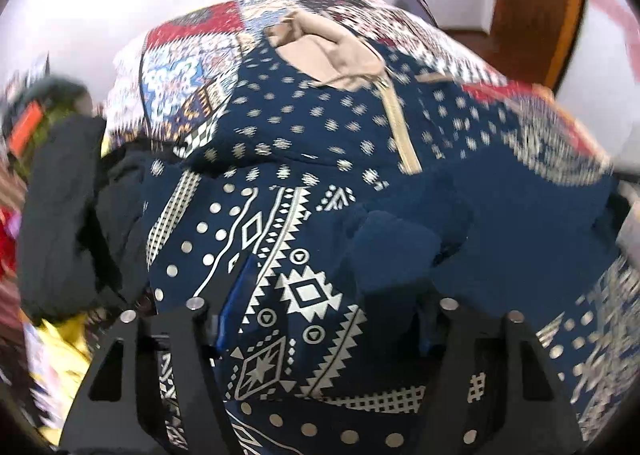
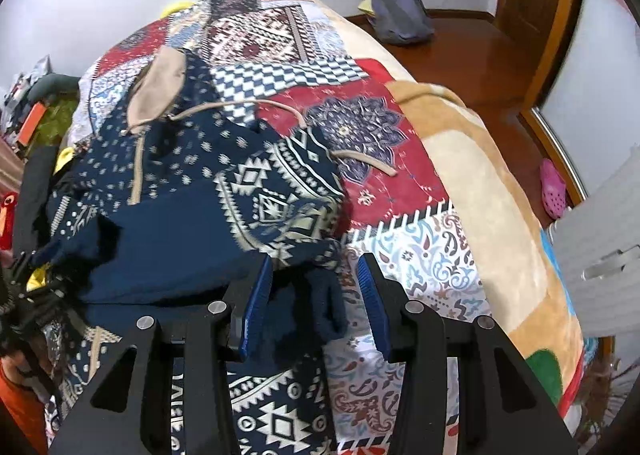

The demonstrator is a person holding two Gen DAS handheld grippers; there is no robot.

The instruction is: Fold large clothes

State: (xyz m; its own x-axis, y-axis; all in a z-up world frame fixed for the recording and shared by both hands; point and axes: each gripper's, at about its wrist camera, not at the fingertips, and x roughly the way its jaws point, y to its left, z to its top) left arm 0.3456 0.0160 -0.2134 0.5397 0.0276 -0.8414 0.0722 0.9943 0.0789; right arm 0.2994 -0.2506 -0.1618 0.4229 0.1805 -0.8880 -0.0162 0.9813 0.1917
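A navy patterned hoodie [image 2: 224, 191] lies rumpled on the patchwork bedspread [image 2: 400, 159], its beige hood lining [image 2: 156, 91] turned up and a drawstring [image 2: 360, 159] trailing over the red patch; dark clothing [image 1: 68, 215] is heaped at its left edge, crowding that side. On the wooden floor [image 2: 460, 55] beyond sit a grey bag [image 2: 400, 11] and a pink clog [image 2: 554, 187] (contents of the bag cannot be seen). Right gripper [image 2: 316, 307]: jaws part-open, a navy fold between the blue pads, not pinched. Left gripper [image 1: 320, 319]: cloth covers the pads; grip cannot be told.
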